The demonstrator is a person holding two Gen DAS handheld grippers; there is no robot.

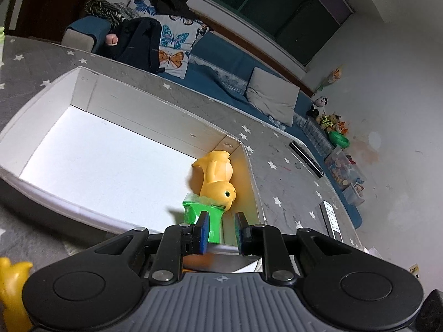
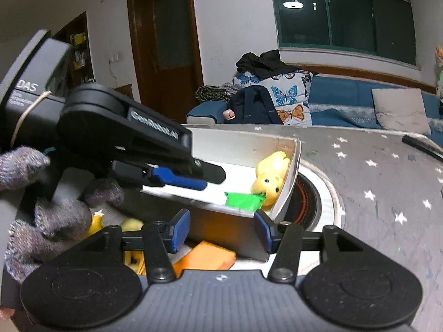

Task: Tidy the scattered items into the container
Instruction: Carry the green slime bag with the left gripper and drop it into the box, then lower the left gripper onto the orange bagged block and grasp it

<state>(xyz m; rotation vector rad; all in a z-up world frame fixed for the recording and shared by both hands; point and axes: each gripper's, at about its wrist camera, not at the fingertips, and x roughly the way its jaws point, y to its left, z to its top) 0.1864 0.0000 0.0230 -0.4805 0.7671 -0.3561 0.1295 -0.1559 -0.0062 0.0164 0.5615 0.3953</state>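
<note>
A white cardboard box (image 1: 83, 138) lies on the grey star-patterned table. In its near right corner a yellow duck toy (image 1: 218, 174) leans on a green block (image 1: 206, 218). My left gripper (image 1: 221, 232) is open just above the green block, its jaws apart and holding nothing. In the right wrist view the same box (image 2: 290, 171) holds the duck (image 2: 270, 177) and the green block (image 2: 243, 200). My left gripper (image 2: 193, 178) reaches over the box rim. My right gripper (image 2: 221, 232) is open and empty near the box's front wall. An orange block (image 2: 207, 257) and yellow toys (image 2: 130, 225) lie below it.
A round burner (image 2: 307, 202) is set into the table right of the box. A dark remote (image 1: 306, 159) and a white remote (image 1: 331, 220) lie on the table's far side. A blue sofa (image 2: 346, 102) with cushions and a backpack stands behind. Another yellow toy (image 1: 12, 285) is at the lower left.
</note>
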